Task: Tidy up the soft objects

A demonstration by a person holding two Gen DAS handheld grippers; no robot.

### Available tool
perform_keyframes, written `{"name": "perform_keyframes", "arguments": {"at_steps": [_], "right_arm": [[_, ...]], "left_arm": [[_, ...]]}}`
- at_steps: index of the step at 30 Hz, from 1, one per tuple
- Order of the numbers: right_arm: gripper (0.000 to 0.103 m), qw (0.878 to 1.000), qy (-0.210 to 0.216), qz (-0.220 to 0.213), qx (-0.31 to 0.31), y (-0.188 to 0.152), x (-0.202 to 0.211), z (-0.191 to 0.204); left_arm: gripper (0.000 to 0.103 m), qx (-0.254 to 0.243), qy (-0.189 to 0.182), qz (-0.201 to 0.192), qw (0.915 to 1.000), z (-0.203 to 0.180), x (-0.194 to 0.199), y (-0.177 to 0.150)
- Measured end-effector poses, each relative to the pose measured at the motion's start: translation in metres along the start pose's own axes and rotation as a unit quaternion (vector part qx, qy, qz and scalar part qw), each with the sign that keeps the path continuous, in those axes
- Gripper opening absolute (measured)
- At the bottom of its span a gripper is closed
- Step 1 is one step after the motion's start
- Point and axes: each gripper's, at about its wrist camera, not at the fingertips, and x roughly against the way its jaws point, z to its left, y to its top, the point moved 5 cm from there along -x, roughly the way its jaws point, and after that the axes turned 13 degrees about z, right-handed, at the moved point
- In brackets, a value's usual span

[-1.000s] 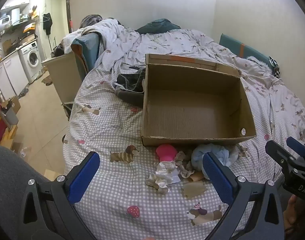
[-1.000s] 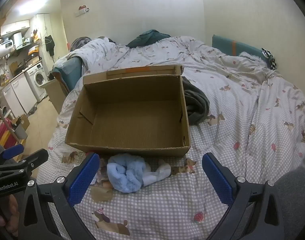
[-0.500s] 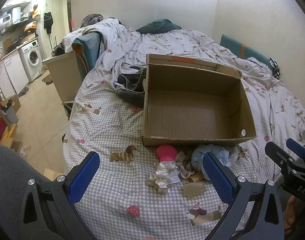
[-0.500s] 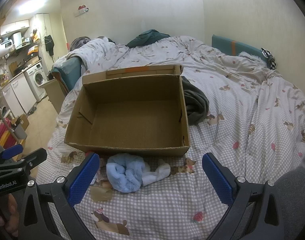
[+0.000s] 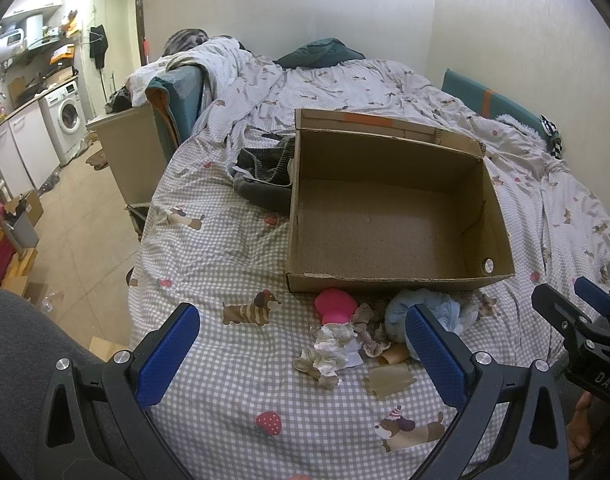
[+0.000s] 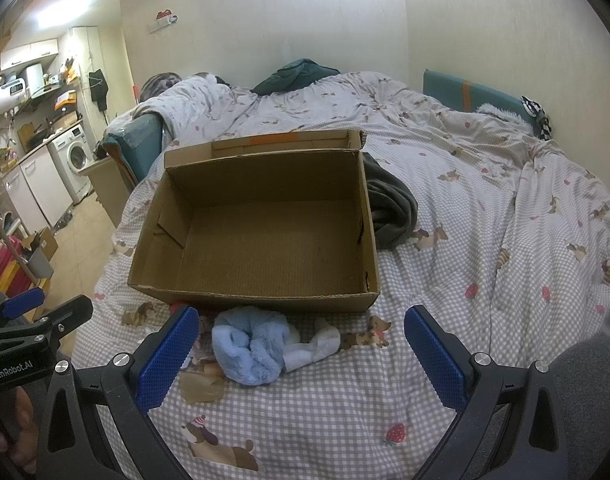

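Note:
An empty open cardboard box (image 5: 389,220) (image 6: 265,232) sits on the bed. Just in front of its near wall lie soft things: a pink plush (image 5: 335,306), a crumpled cream cloth (image 5: 329,350), and a fluffy light blue bundle (image 5: 425,312) (image 6: 249,346) with a white piece (image 6: 317,346) beside it. My left gripper (image 5: 301,348) is open and empty, hovering above the cream cloth. My right gripper (image 6: 297,352) is open and empty, above the blue bundle.
A dark grey garment (image 5: 265,176) (image 6: 389,208) lies against the box's far side. A scrap of brown tape (image 5: 391,376) lies on the checked bedsheet. The bed edge drops to a tiled floor (image 5: 77,216) at left, with a washing machine (image 5: 67,120) beyond.
Both grippers have drifted very slightly; the box sits a touch lower in both views. Nothing was taken hold of or moved.

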Motion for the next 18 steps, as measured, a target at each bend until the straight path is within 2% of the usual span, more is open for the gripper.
{"name": "perform_keyframes", "arguments": {"at_steps": [18], "right_arm": [[0.103, 1.0, -0.001, 0.0, 0.001, 0.0001, -0.0003, 0.0002]], "left_arm": [[0.103, 0.004, 0.001, -0.001, 1.0, 0.0028, -0.0003, -0.0019]]}}
